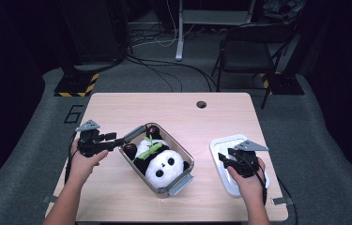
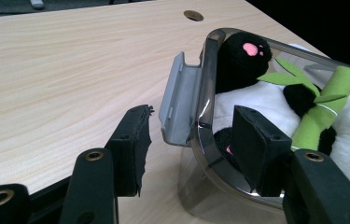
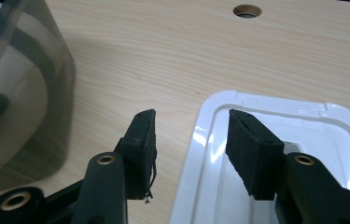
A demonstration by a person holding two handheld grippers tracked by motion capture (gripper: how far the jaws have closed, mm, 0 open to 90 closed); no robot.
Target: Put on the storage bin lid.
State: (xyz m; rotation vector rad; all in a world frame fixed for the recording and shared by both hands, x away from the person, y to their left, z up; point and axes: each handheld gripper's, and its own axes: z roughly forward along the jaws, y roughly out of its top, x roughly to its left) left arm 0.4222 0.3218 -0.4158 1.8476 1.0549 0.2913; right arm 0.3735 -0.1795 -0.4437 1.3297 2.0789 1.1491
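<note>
A clear grey container (image 1: 186,155) lies slantwise at mid-table with a black-and-white panda plush (image 1: 163,165) inside, a green felt bamboo stalk (image 2: 324,108) on its belly. My left gripper (image 1: 118,140) is at the container's left end. In the left gripper view its jaws (image 2: 189,122) stand open on either side of the container wall (image 2: 204,137) and its grey latch flap (image 2: 177,100), pads not touching. My right gripper (image 1: 225,160) hovers over the white lid (image 1: 232,140) at the right. Its jaws (image 3: 191,122) are open astride the lid's left rim (image 3: 199,140).
A round cable hole (image 1: 201,104) sits near the table's far edge. Bare wood stretches behind the container and between it and the lid. Beyond the table stand a folding chair (image 1: 253,47) and cables on the floor.
</note>
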